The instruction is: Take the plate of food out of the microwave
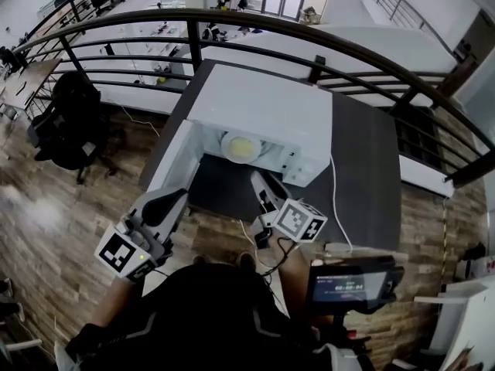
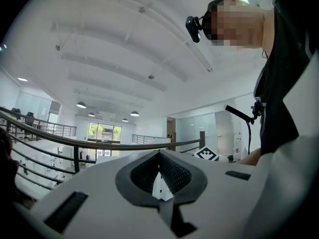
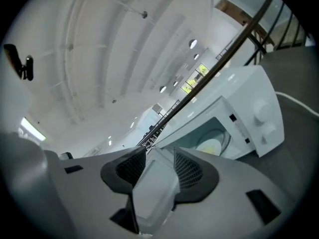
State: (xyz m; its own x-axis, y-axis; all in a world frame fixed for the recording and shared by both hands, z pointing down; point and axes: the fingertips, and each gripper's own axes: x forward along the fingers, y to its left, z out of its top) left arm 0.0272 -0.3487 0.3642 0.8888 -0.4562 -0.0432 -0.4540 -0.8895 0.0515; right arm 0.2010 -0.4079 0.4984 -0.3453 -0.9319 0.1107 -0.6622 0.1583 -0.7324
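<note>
- We are up on a mezzanine with a wood-plank floor [image 1: 46,207]. A curved dark metal railing [image 1: 309,33] sweeps round behind a matt dark grey table [image 1: 363,168].
- A black office chair [image 1: 73,122] stands off to the left, below the rail.
- A boxy white microwave [image 1: 263,107] sits on the table. Its smooth flat door [image 1: 174,165] is swung wide open to the left, and there are round knobs [image 3: 261,111] on the right-hand panel.
- The plate of food [image 1: 241,147] is inside the cavity. It is a pale round dish with something yellow heaped on it, and neither tool is touching it.
- A thin white cable [image 1: 336,199] trails down across the table to the right of the oven.
- The left gripper [image 1: 176,198] hangs near the door's lower outer corner.
  - Its ribbed dark pads meet at the tips in its own view.
  - A small white wedge shows low in the gap; I cannot say what it is.
- The right gripper [image 1: 260,181] sits in front of the open cavity, apart from the door, with its checker-marked cube [image 1: 299,221] behind it.
  - Its claw stands apart and the mesh-textured pads press on nothing.
  - A smooth white panel shows through the gap.
</note>
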